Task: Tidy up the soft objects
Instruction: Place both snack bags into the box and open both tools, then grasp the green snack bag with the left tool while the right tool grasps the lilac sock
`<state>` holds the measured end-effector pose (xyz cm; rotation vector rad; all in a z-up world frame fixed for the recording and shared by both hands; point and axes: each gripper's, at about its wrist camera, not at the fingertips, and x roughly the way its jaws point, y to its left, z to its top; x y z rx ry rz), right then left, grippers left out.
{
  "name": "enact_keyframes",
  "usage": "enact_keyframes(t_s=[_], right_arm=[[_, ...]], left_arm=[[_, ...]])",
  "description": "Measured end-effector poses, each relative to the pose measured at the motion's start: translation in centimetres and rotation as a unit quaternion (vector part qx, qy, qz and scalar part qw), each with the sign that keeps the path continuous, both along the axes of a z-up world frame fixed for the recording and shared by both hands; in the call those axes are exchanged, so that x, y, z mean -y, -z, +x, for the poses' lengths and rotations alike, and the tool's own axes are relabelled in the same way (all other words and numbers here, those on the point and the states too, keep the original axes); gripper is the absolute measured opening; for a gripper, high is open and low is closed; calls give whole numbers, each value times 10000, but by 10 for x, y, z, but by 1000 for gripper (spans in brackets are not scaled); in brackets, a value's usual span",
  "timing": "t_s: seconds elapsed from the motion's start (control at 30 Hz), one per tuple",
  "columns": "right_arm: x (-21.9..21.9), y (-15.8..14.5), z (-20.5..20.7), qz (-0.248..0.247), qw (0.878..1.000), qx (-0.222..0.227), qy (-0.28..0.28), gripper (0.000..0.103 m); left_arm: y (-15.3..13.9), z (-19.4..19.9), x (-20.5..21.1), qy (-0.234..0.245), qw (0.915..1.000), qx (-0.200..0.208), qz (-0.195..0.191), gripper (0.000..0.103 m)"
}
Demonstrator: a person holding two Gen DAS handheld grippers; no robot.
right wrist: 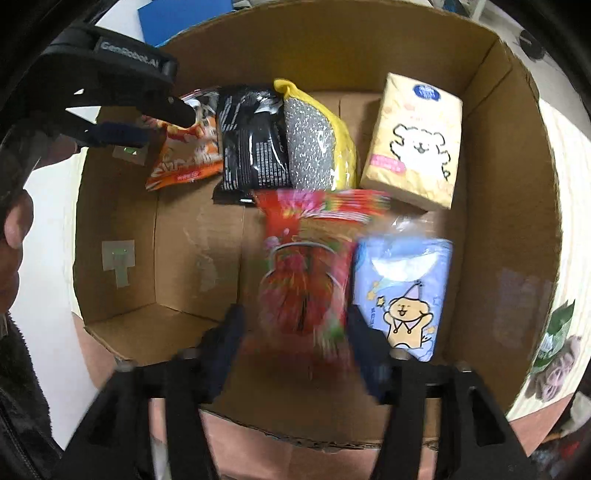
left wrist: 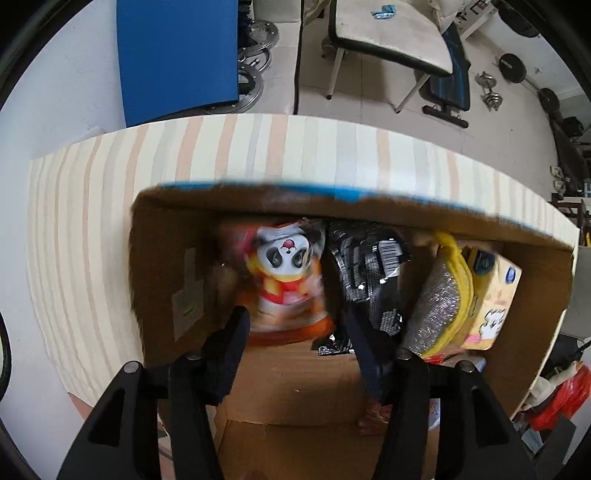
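Note:
A cardboard box (right wrist: 509, 192) holds soft packs. Along its far wall lie an orange panda snack bag (left wrist: 286, 284) (right wrist: 184, 155), a black packet (left wrist: 369, 273) (right wrist: 251, 144), a yellow-and-silver sponge (left wrist: 443, 295) (right wrist: 317, 144) and a yellow tissue pack (left wrist: 491, 295) (right wrist: 417, 147). A blue tissue pack (right wrist: 402, 291) lies nearer. My left gripper (left wrist: 297, 328) is open, its fingers on either side of the panda bag's lower end. It also shows in the right wrist view (right wrist: 155, 122). My right gripper (right wrist: 295, 325) is open around a blurred red snack bag (right wrist: 310, 266).
The box (left wrist: 166, 266) stands on a striped cloth-covered table (left wrist: 258, 147). Beyond the table stand a blue panel (left wrist: 177, 55), a weight bench (left wrist: 388, 33) and dumbbells (left wrist: 491, 92) on the floor. A hand (right wrist: 14, 221) shows at the left edge.

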<state>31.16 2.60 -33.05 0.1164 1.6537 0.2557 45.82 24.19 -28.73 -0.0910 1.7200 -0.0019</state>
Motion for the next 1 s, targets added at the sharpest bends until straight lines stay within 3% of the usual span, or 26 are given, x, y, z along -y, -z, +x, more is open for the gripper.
enact_keyframes(t_s=[0.07, 0.17, 0.23, 0.33, 0.57, 1.0], right_arm=[[-2, -2, -4, 21, 10000, 49, 18, 78], [-4, -14, -5, 9, 10000, 84, 27, 78], [-5, -22, -6, -60, 9999, 144, 22, 90], [-2, -34, -11, -108, 9996, 240, 77, 101], [16, -64, -17, -381, 9979, 516, 84, 103], [50, -113, -43, -257, 9955, 897, 147, 103]], left_arm=[[-7, 0, 2, 62, 9999, 96, -4, 68], [-21, -4, 4, 156, 9994, 297, 81, 78], [-30, -9, 4, 191, 9990, 404, 101, 80], [-45, -21, 5, 248, 9979, 588, 107, 98], [-75, -63, 7, 294, 9951, 947, -4, 101], [-135, -124, 15, 154, 9881, 1529, 123, 102]])
